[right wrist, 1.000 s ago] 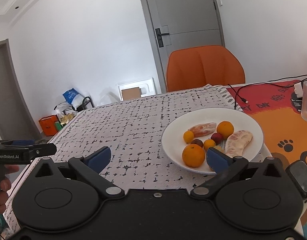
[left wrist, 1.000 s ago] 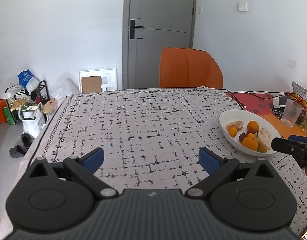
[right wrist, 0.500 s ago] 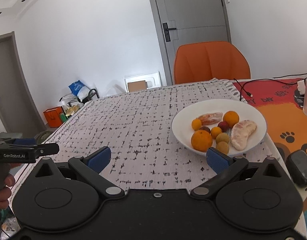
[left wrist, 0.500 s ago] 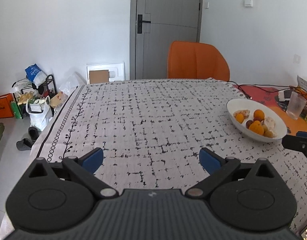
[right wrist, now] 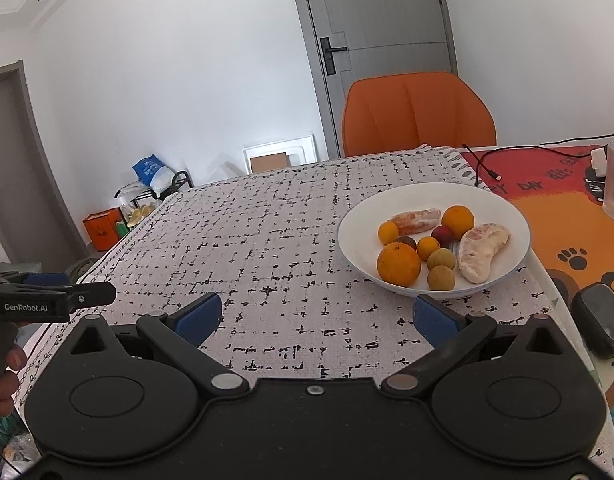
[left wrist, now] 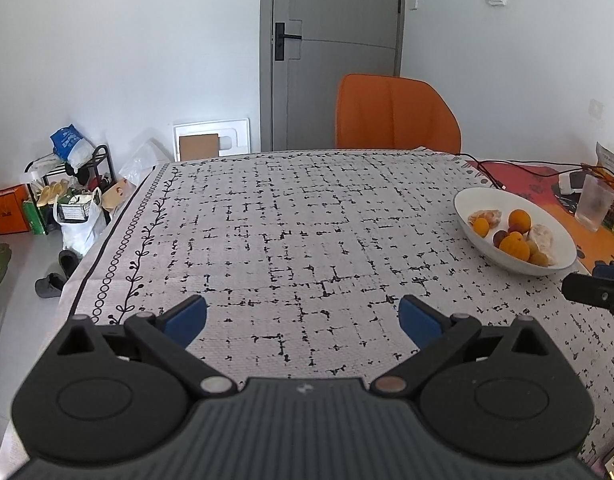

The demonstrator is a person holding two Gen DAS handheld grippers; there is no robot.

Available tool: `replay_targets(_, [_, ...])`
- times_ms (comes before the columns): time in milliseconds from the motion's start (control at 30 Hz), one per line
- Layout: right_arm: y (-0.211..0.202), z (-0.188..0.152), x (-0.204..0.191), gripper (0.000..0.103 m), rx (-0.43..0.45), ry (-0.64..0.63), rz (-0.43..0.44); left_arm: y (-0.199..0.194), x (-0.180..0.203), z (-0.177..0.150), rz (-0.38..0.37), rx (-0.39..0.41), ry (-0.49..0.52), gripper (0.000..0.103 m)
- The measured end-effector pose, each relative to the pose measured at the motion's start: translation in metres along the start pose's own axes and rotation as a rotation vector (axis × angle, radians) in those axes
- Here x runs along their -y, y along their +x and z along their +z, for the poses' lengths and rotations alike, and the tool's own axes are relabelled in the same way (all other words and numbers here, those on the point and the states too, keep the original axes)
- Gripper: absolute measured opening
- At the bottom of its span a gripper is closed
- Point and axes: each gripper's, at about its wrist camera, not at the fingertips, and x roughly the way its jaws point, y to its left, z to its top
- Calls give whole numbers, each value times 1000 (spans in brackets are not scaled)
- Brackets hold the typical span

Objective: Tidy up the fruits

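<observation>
Right wrist view shows the white bowl (right wrist: 433,216) sitting on the right side of the patterned tablecloth (right wrist: 267,240), just beyond the right gripper (right wrist: 317,316), whose blue pads are spread wide with nothing between them. All the fruit I can see is in that bowl: a large orange (right wrist: 399,263) at the near left, a second orange (right wrist: 459,220) farther back, two peeled citrus segments (right wrist: 483,250), a few small yellow and brownish fruits and a dark red one between them. They lie bunched toward the bowl's right half, several touching.

From the left wrist view, the left gripper (left wrist: 303,316) hangs over bare cloth, well apart from the bowl (left wrist: 467,204), its fingers also spread and empty. No fruit lies loose on the cloth in either view.

As I judge it, this fits two stages alike: fruit gathered in the bowl as the finished arrangement, or fruit waiting in the bowl to be sorted elsewhere. No second dish or sorting spot shows, so I cannot settle which. Any reach into that bowl would need care, since the round pieces rest against each other and could roll when one is nudged, and the peeled segments look soft enough to crush.
</observation>
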Motion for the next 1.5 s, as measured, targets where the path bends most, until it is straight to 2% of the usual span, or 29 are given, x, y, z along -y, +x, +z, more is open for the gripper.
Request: replay_targets(1500, [0,1,2,103,6,-4,-4,-4,-3,1,-3,7,-12,101])
